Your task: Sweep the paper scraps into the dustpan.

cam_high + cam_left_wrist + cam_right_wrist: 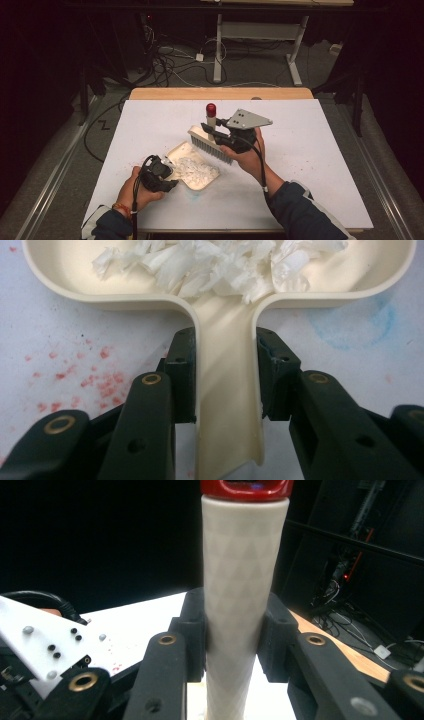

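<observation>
We have the cream dustpan (192, 167) lying on the white table (310, 165), a little left of its middle and toward the near side, with a heap of white paper shreds (194, 169) in its tray. In the left gripper view the shreds (215, 265) pile against the back wall of the pan (65, 275), and the pan's channel-shaped handle (227, 390) runs straight toward us between the jaws. The left gripper (167, 176) is pinching that handle, its pads (181, 375) pressed against both sides, at the pan's near left end.

Just beyond the pan, to the right, the brush (210, 142) hangs above the table, bristles angled down toward the pan's far edge. Its pale handle with the red cap (211, 109) stands upright. The right gripper (214, 131) is clamped on that handle; in the right gripper view the textured white shaft (240, 605) sits tight between the two black pads (195, 630), the red cap (245, 487) at the top.

Around the pan, the table shows faint red specks (95, 380) and a pale blue smudge (360, 325). Beyond the far edge, cables (170, 60) lie on the floor beside a desk frame (260, 40).
</observation>
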Demonstrator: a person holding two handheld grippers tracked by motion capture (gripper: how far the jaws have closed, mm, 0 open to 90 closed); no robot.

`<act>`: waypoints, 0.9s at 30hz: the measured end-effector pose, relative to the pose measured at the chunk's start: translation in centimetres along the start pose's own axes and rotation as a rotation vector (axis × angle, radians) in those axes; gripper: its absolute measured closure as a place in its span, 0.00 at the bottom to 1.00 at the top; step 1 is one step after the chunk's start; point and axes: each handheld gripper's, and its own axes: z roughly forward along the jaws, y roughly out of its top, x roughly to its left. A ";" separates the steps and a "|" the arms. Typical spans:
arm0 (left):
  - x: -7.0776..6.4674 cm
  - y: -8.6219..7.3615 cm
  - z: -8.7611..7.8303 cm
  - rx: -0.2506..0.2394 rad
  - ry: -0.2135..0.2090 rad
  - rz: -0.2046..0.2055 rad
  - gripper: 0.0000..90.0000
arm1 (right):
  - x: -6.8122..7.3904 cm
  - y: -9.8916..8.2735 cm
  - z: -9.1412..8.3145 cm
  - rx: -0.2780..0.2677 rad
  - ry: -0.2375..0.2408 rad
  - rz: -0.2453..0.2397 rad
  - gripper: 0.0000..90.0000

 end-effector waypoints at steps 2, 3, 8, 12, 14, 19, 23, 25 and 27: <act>0.0 -0.2 -0.1 0.003 0.004 0.006 0.71 | -0.3 0.1 -1.1 0.010 -0.005 0.002 0.77; 0.0 -0.3 -0.2 0.006 0.005 0.007 0.71 | -0.3 0.0 -1.7 0.012 -0.010 0.001 0.77; -0.3 -0.6 -0.3 0.013 0.010 0.011 0.71 | -0.9 -1.0 -3.9 0.057 -0.013 0.022 0.77; -0.6 -1.0 -0.5 0.013 0.009 0.010 0.71 | -1.1 -2.0 -5.2 0.078 -0.027 0.049 0.77; -0.7 -1.2 -0.6 0.017 0.009 0.013 0.71 | -0.9 -2.4 -6.4 0.086 -0.042 0.056 0.77; -1.0 -1.5 -0.8 0.030 0.002 0.018 0.71 | -0.2 -2.7 -7.6 0.123 -0.068 0.020 0.77; -1.1 -1.7 -0.9 0.031 0.003 0.018 0.71 | -0.1 -3.6 -7.9 0.163 -0.101 0.025 0.77; -1.1 -1.7 -0.9 0.031 0.004 0.016 0.71 | 0.0 -4.1 -7.5 0.168 -0.095 0.028 0.77; -1.1 -1.7 -0.9 0.032 0.006 0.017 0.71 | 0.5 -4.1 -6.9 0.162 -0.080 0.030 0.77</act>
